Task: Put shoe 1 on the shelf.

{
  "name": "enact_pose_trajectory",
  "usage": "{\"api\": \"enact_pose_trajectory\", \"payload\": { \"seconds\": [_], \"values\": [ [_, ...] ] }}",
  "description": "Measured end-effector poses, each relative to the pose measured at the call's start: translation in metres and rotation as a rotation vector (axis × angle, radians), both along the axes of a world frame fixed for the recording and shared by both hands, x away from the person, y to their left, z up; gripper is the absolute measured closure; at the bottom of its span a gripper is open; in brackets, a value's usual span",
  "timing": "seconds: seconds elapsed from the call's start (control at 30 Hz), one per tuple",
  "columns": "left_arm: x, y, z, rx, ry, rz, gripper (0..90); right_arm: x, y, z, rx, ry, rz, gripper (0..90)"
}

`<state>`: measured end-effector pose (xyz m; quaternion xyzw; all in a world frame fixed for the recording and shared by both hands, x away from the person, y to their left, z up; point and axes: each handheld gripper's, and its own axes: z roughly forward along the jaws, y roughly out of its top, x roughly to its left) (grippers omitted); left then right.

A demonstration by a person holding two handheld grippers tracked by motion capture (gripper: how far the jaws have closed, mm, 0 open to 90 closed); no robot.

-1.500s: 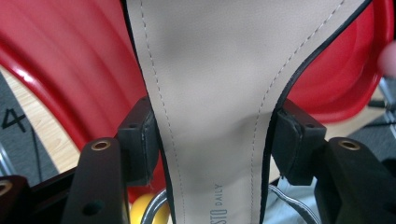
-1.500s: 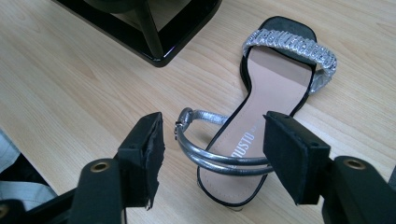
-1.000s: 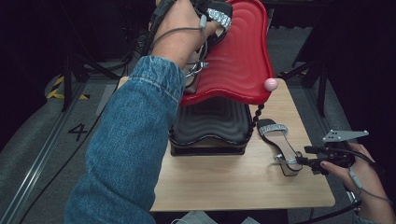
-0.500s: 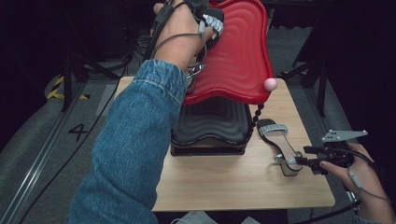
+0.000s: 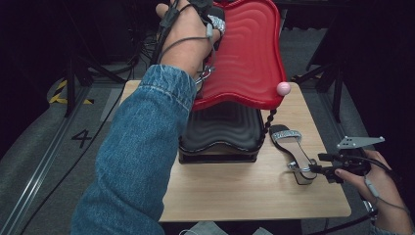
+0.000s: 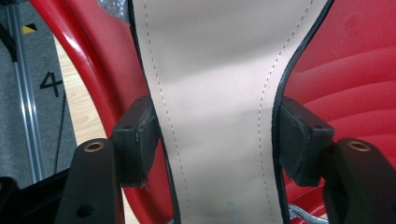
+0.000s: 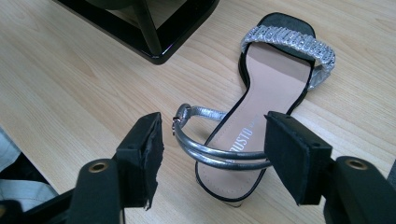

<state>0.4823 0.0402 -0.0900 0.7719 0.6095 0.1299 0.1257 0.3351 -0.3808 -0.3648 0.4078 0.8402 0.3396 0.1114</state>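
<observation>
Starting at the lower right of the high view, the right gripper (image 5: 327,171) sits just above the table (image 5: 235,196), its jaws spread apart on either side of the heel end of a sandal (image 5: 292,152) that lies flat on the wood. In the right gripper view the silver ankle strap (image 7: 219,151) arcs between the two black pads, neither of which touches it, so this gripper is released and lined up, not yet gripping. The glittery toe band (image 7: 289,42) lies toward the top of that frame, pointing away from the jaws.

Farther in, at the centre of the high view, a black shoe box (image 5: 220,139) stands on the table with its red lid (image 5: 249,54) tilted up behind it; a pink knob (image 5: 283,88) shows at the lid's lower right corner, just above a string of dark beads.

Farthest, at the upper middle of the frame, the left hand (image 5: 188,36) holds the left gripper (image 5: 210,24) high against the red lid. The left gripper view shows its jaws clenched on the beige insole of a second sandal (image 6: 215,93), pads pressing both edges of the waist, red lid behind.

By my reading, the pair is being handled one shoe per hand, probably packed into or taken out of the box; I cannot tell which. The next move for the right calls for closing squarely on the heel or strap so that the thin strap does not slip.
</observation>
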Motion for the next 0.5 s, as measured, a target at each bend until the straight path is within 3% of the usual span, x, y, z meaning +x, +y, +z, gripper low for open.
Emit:
{"api": "enact_pose_trajectory", "payload": {
  "seconds": [0.33, 0.5],
  "values": [
    [-0.006, 0.002, 0.001, 0.004, -0.008, -0.064, 32.3, 0.000, 0.002, 0.000, -0.006, 0.001, 0.000, 37.3],
    [-0.011, 0.000, 0.006, 0.017, -0.040, -0.082, 29.9, 0.000, 0.002, 0.000, -0.007, 0.004, -0.001, 37.3]
  ]
}}
